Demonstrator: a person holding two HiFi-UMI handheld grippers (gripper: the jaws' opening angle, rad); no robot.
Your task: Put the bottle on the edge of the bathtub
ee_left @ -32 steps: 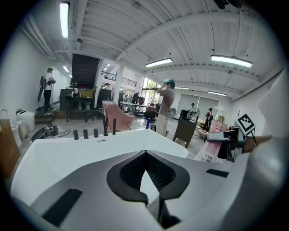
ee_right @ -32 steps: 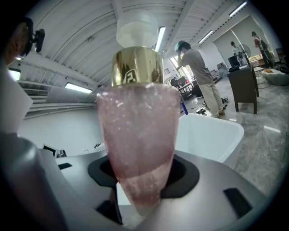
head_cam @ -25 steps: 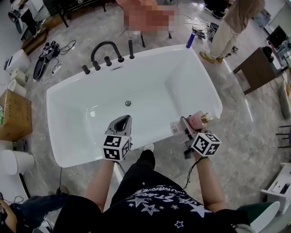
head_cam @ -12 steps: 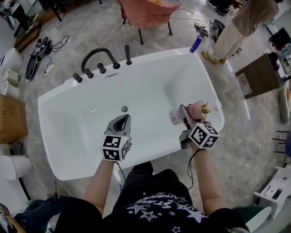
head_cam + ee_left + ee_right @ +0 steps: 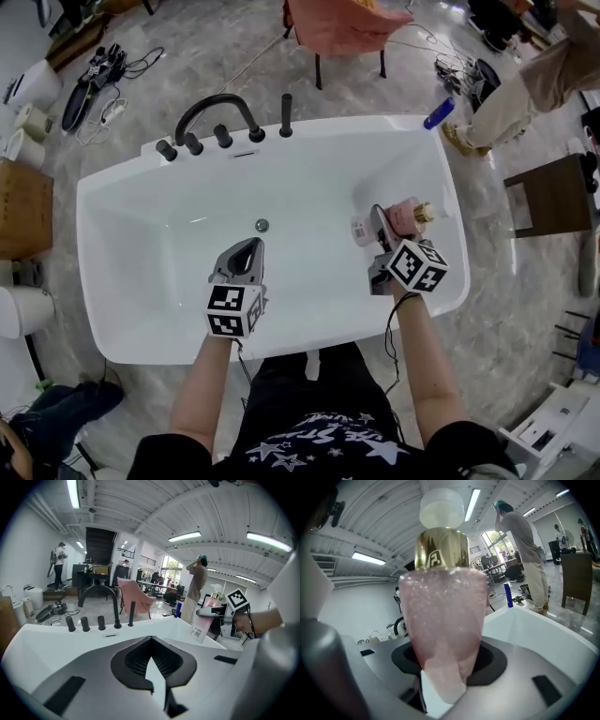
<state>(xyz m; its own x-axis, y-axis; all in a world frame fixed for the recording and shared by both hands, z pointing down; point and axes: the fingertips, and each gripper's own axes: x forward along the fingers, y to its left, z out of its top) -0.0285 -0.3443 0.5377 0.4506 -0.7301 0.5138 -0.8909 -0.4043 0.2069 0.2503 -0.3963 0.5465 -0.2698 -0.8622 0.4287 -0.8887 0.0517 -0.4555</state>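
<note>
We are seeing a glossy white bathtub (image 5: 356, 129), matt black metal faucet (image 5: 255, 133), translucent pink bottle (image 5: 443, 616) wearing a shiny gold collar (image 5: 442, 548)

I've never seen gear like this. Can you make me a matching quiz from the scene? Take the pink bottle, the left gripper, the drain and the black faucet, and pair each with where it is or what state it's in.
Things:
1. pink bottle
2. left gripper
3. drain
4. black faucet

Descriptions:
A. on the far rim of the bathtub
B. jaws together, holding nothing
C. clamped in the right gripper
D. in the bathtub's floor

Pairs: 1-C, 2-B, 3-D, 4-A
</note>
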